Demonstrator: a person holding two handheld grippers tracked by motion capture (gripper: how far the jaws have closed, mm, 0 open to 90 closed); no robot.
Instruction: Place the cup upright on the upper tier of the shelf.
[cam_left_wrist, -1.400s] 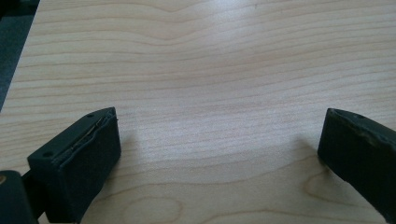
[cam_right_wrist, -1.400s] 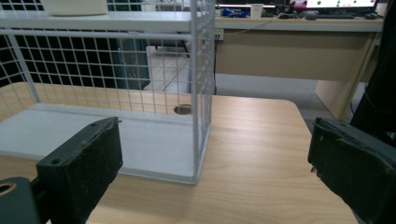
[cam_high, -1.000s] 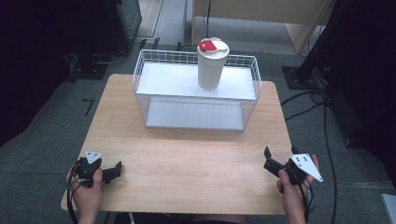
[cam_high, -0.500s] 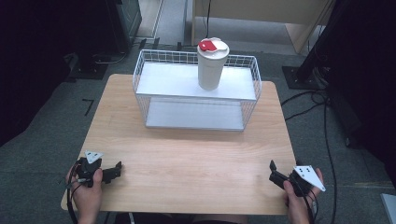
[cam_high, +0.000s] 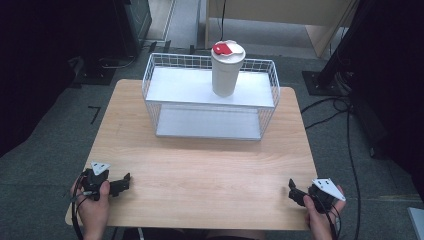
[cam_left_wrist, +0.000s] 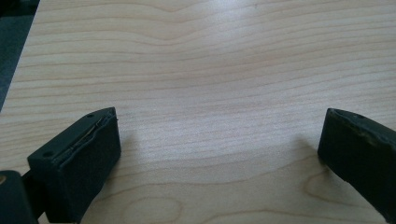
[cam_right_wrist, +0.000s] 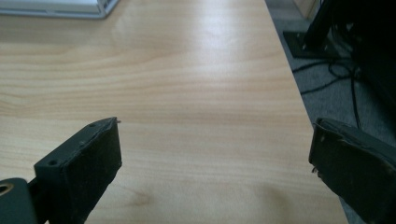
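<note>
Both grippers, left (cam_high: 121, 183) and right (cam_high: 295, 192), rest spread wide, empty; white cup (cam_high: 227, 70) bears no legible writing.

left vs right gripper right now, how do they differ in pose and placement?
The left gripper sits over the table's near left corner, inboard of the edge; the right gripper sits at the near right corner, close to the right edge. The left gripper view shows wood alone ahead; the right gripper view also takes in floor and cables beyond the edge. Shared: both open, empty, far from the cup on the wire rack.
</note>
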